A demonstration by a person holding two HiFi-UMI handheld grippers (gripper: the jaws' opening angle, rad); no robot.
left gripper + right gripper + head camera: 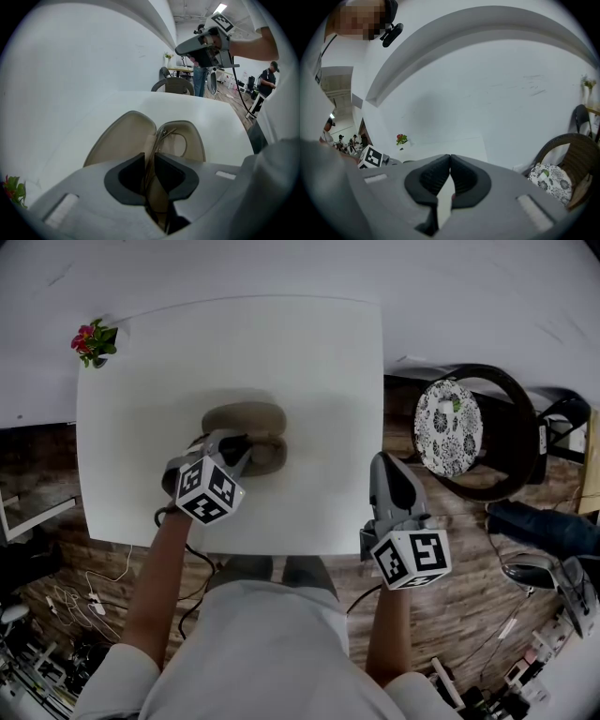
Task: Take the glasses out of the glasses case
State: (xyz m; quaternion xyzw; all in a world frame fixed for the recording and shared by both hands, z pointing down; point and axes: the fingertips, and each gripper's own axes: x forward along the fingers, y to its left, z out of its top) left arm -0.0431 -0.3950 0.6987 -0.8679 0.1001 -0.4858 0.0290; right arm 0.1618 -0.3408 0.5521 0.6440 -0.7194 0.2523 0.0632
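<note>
Glasses case (246, 432) lies open near the middle of the white table (319, 371), its two tan halves spread apart, and the glasses (162, 137) sit folded inside it along the hinge! The left gripper (150, 169) points steeply down into the case, jaws drawn narrow, pads pinching the thin frame of the glasses between them. The right gripper (450, 172) hangs off the table's right edge, jaws pressed together on nothing, and black-and-white square markers show on each gripper's cube (208, 489).
</note>
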